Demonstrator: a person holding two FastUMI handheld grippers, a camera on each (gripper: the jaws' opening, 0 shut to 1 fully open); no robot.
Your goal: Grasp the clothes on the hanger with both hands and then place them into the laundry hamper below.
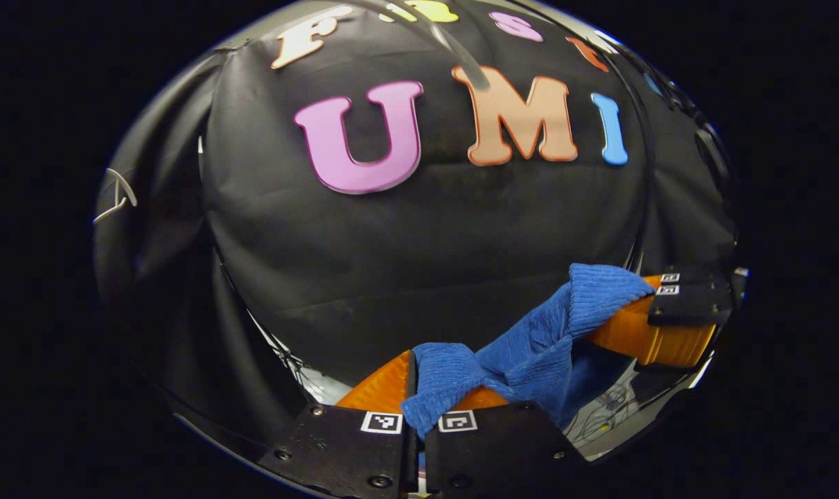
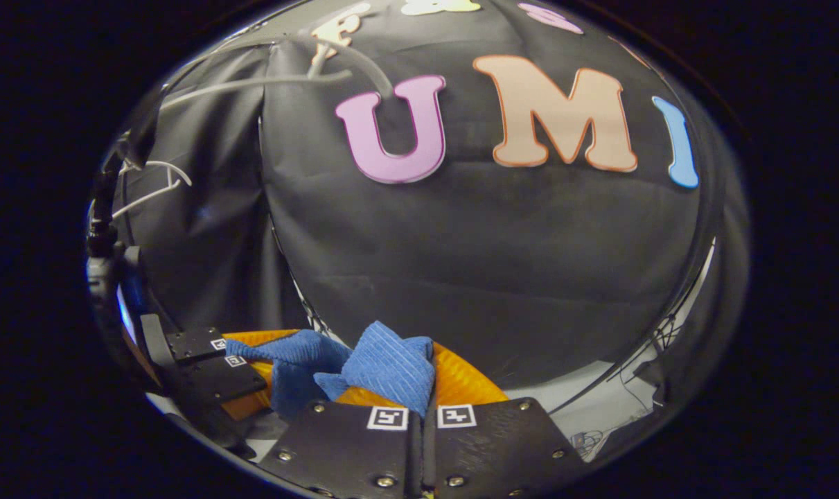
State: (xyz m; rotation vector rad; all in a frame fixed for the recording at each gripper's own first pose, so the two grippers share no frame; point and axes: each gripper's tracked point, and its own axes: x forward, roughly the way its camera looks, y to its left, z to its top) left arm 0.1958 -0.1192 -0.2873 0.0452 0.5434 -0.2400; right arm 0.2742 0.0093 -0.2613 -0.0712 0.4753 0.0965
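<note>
A blue ribbed garment (image 1: 530, 346) hangs stretched between my two grippers, in front of the black cloth wall. In the left gripper view my left gripper (image 1: 419, 388) is shut on one end of it, and the cloth bunches over the fingers. The right gripper (image 1: 658, 315) shows farther off at the right, clamped on the other end. In the right gripper view my right gripper (image 2: 429, 384) is shut on the blue garment (image 2: 384, 367), and the left gripper (image 2: 225, 364) holds the far end at lower left. An empty white hanger (image 2: 149, 187) hangs at upper left.
A white hanger (image 1: 118, 197) also shows at the left edge of the left gripper view. A pale rail or tube (image 2: 301, 73) runs across the top. Pale floor with thin cables (image 2: 599, 416) lies at the foot of the wall.
</note>
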